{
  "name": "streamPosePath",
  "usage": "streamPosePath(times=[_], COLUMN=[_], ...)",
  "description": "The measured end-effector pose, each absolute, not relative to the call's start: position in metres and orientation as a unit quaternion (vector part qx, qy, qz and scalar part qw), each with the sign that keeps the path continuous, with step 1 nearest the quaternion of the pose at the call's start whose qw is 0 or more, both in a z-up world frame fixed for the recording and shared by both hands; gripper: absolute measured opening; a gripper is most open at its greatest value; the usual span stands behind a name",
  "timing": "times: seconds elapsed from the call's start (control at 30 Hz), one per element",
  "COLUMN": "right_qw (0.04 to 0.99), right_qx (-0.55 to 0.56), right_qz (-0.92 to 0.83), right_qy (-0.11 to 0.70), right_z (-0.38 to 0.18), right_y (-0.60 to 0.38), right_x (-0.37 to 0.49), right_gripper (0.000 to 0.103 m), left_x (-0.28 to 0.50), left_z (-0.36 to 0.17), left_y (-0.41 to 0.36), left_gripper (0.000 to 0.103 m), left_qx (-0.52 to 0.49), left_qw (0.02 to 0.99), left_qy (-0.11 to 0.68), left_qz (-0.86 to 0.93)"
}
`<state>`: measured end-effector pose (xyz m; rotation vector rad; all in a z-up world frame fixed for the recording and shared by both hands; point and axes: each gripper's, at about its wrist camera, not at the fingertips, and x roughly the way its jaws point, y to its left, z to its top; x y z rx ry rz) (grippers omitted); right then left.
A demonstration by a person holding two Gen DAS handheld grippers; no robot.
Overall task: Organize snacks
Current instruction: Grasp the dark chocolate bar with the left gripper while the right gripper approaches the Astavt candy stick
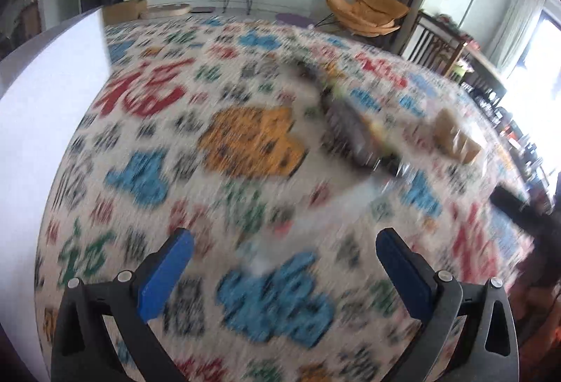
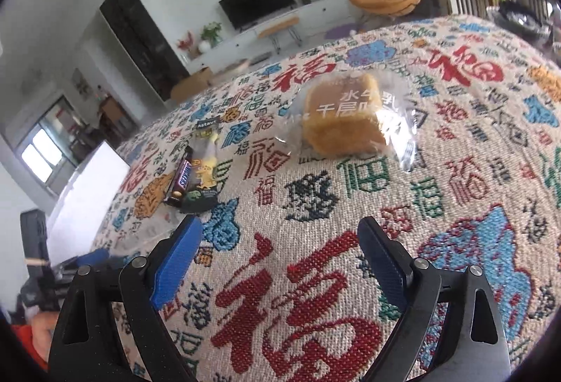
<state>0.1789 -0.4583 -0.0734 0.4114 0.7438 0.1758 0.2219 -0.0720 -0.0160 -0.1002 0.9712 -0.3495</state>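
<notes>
In the right wrist view a wrapped yellow cake (image 2: pixel 342 117) in clear plastic lies on the patterned tablecloth (image 2: pixel 315 277), ahead of my open, empty right gripper (image 2: pixel 280 234). A Snickers bar (image 2: pixel 182 177) and a dark snack bag (image 2: pixel 207 168) lie together to the left. The left wrist view is motion-blurred: the dark snacks (image 1: pixel 347 133) and the cake (image 1: pixel 455 138) lie far ahead and to the right of my open, empty left gripper (image 1: pixel 284 241).
A white box (image 1: pixel 42 136) stands at the table's left side, also in the right wrist view (image 2: pixel 87 185). The other gripper shows at the right edge (image 1: pixel 519 206) and at the lower left (image 2: pixel 38 263). Beyond the table are a TV unit and an orange chair.
</notes>
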Motion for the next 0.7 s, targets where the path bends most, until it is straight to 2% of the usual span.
streamPosePath(times=[0.13,0.2,0.3,0.37,0.4,0.43,0.47,0.53,0.7], right_qw=[0.907,0.906,0.907,0.912,0.913,0.915,0.917,0.92,0.92], right_qx=[0.2,0.2,0.205,0.204,0.204,0.206,0.207,0.207,0.219], right_qz=[0.069,0.06,0.063,0.062,0.063,0.065,0.066,0.065,0.083], right_qy=[0.365,0.367,0.361,0.352,0.347,0.341,0.335,0.326,0.314], right_z=[-0.074,-0.075,-0.072,-0.068,-0.066,-0.064,-0.062,-0.059,-0.057], right_y=[-0.457,-0.46,-0.466,-0.468,-0.468,-0.47,-0.471,-0.473,-0.475], right_x=[0.184,0.184,0.181,0.179,0.18,0.179,0.178,0.177,0.175], right_gripper=[0.092,0.092,0.092,0.092,0.092,0.092,0.092,0.092,0.092], left_x=[0.28,0.303,0.323,0.331,0.333,0.331,0.33,0.328,0.302], left_z=[-0.005,-0.008,-0.023,-0.037,-0.039,-0.038,-0.037,-0.035,-0.007], left_y=[-0.117,-0.139,-0.166,-0.171,-0.173,-0.173,-0.175,-0.175,-0.135], left_gripper=[0.101,0.095,0.078,0.058,0.058,0.046,0.023,0.017,0.017], left_qx=[-0.029,0.0,0.064,0.085,0.09,0.099,0.106,0.104,0.048], left_qw=[0.855,0.852,0.843,0.832,0.833,0.837,0.837,0.835,0.854], left_qy=[0.486,0.493,0.509,0.527,0.525,0.515,0.51,0.51,0.479], left_qz=[-0.181,-0.177,-0.158,-0.152,-0.153,-0.156,-0.165,-0.18,-0.196])
